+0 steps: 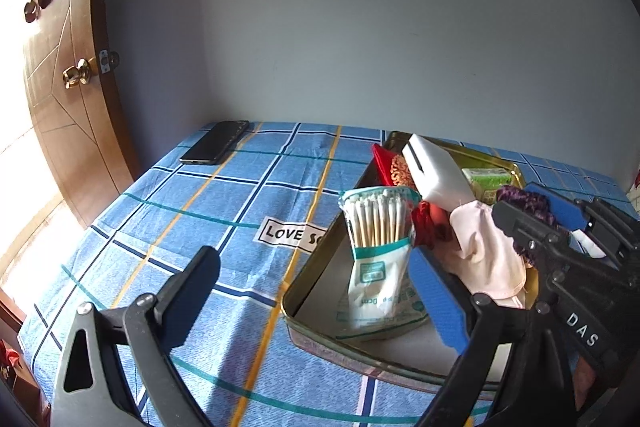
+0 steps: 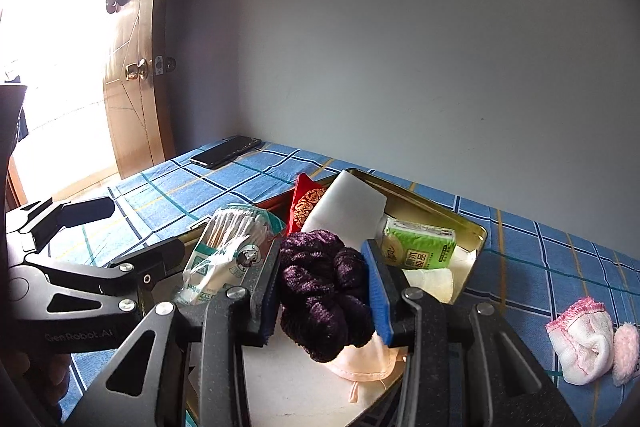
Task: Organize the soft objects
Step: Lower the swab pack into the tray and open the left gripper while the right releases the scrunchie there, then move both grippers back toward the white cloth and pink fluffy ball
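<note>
Purple scrunchie (image 2: 322, 291), bunched and velvety, clamped between the blue-padded fingers (image 2: 378, 291) of the right gripper (image 2: 324, 301), which holds it above the open gold tin (image 2: 476, 227). Directly beneath hangs a pale pink cloth (image 2: 368, 363), draped over the tin's white floor. Within the tin: a cotton swab bag (image 2: 228, 251) standing upright at the left, a red embroidered pouch (image 2: 306, 205) and a white box (image 2: 348, 205) leaning toward the far wall, a green tissue pack (image 2: 420, 243) at the right, and a cream cloth (image 2: 430, 281) just below it. The left gripper (image 1: 320, 291) has its fingers spread wide and empty, one over the checked cloth, the other, blue-padded (image 1: 438, 299), inside the tin beside the swab bag. The tin rests on a counter covered by a blue checked cloth (image 1: 200, 211). Apart from the tin, at the right, lie a white sock with pink trim (image 2: 582, 341) and a pink puff (image 2: 626, 351), touching. A black phone (image 1: 216, 147) lies at the far left corner, near a wooden door (image 1: 64, 99).
</note>
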`<state>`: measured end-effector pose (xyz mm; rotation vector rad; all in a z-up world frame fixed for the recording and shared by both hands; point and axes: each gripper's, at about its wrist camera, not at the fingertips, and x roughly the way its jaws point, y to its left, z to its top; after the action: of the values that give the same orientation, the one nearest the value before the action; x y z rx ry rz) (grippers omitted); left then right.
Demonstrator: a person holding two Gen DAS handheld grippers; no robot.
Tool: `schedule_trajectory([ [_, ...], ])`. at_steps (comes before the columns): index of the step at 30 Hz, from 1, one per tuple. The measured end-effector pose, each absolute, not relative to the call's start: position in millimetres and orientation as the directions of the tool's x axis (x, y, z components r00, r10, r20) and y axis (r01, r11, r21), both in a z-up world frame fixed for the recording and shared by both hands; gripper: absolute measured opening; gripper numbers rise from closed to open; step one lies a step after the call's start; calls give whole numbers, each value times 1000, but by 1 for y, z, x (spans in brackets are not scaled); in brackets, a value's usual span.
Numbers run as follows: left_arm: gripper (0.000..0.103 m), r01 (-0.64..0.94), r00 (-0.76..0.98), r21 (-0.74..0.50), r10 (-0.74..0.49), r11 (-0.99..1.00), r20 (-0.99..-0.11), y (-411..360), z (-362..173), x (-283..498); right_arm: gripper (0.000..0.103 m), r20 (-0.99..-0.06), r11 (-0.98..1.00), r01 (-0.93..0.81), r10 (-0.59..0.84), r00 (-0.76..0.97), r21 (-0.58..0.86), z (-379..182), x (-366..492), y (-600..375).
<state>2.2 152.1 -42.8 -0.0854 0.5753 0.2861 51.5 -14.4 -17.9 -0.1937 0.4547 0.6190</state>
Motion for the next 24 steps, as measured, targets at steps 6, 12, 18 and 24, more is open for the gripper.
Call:
schedule_trajectory([
  [6, 97, -305, 796, 3, 257, 952, -548, 159, -43, 1, 42, -478, 791, -610, 519, 709, -44, -20, 53, -9],
  [12, 97, -324, 790, 3, 272, 946, -549, 163, -41, 1, 62, -506, 779, -626, 523, 686, -43, -26, 55, -4],
  [18, 97, -338, 790, -6, 280, 941, -545, 163, -37, -2, 71, -483, 796, -605, 517, 707, -32, -17, 49, -17],
  [24, 97, -289, 810, 8, 249, 957, -530, 136, -29, 2, 71, -468, 819, -574, 514, 719, 18, -6, 48, -46],
])
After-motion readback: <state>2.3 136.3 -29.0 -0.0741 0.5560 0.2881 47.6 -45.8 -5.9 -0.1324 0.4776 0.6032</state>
